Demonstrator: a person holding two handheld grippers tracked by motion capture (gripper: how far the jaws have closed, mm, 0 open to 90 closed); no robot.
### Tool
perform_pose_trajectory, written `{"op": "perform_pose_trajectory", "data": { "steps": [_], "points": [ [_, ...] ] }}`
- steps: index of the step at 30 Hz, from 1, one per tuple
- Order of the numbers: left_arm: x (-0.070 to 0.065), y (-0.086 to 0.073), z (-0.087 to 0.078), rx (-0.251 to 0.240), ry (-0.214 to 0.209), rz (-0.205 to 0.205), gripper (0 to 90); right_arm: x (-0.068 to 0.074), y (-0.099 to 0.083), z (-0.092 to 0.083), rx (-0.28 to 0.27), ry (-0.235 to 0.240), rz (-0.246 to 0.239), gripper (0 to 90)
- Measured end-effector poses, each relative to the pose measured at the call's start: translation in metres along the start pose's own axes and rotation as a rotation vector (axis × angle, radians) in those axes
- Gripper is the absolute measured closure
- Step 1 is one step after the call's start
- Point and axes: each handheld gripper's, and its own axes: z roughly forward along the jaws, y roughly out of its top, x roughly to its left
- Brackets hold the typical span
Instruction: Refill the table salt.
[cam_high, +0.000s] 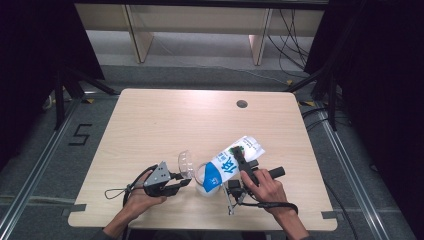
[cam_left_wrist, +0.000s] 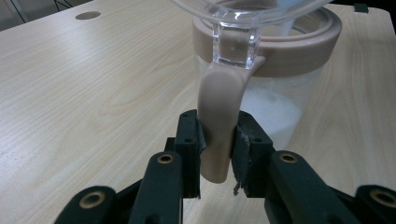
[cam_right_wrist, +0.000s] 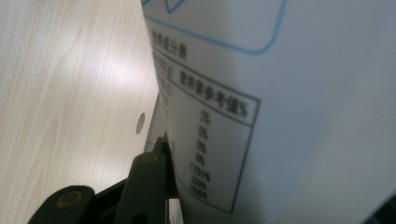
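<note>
A clear jar (cam_high: 200, 181) with a tan rim (cam_left_wrist: 299, 44) and a tan handle (cam_left_wrist: 217, 116) stands near the table's front edge, its clear lid (cam_high: 186, 164) flipped open to the left. White powder (cam_left_wrist: 275, 112) lies inside it. My left gripper (cam_left_wrist: 218, 151) is shut on the handle. A white and blue carton (cam_high: 231, 162) is tilted, mouth down, over the jar's opening, and my right gripper (cam_high: 240, 159) is shut on it. In the right gripper view the carton's printed side (cam_right_wrist: 280, 93) sits against one black finger (cam_right_wrist: 147, 177); the other is hidden.
The pale wooden table (cam_high: 165, 125) has a round cable hole (cam_high: 242, 104) at its far right. A loose black cable (cam_high: 117, 191) trails left of the left hand. Dark stands and floor rails flank the table on both sides.
</note>
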Motion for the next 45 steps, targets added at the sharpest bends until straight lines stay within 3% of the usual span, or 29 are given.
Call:
{"op": "perform_pose_trajectory", "data": {
  "steps": [26,33,45],
  "points": [
    [0.0,0.0,0.0,0.0,0.0,0.001,73.1,-0.0028,0.0007,0.0004,-0.01,-0.008,-0.031,64.3],
    [0.0,0.0,0.0,0.0,0.0,0.001,73.0,-0.0009,0.0009,0.0001,-0.004,-0.002,-0.008,64.6],
    [-0.0001,0.0001,0.0,0.001,0.0,0.001,73.0,-0.0016,0.0012,0.0003,-0.006,-0.006,-0.022,64.6]
  ]
}}
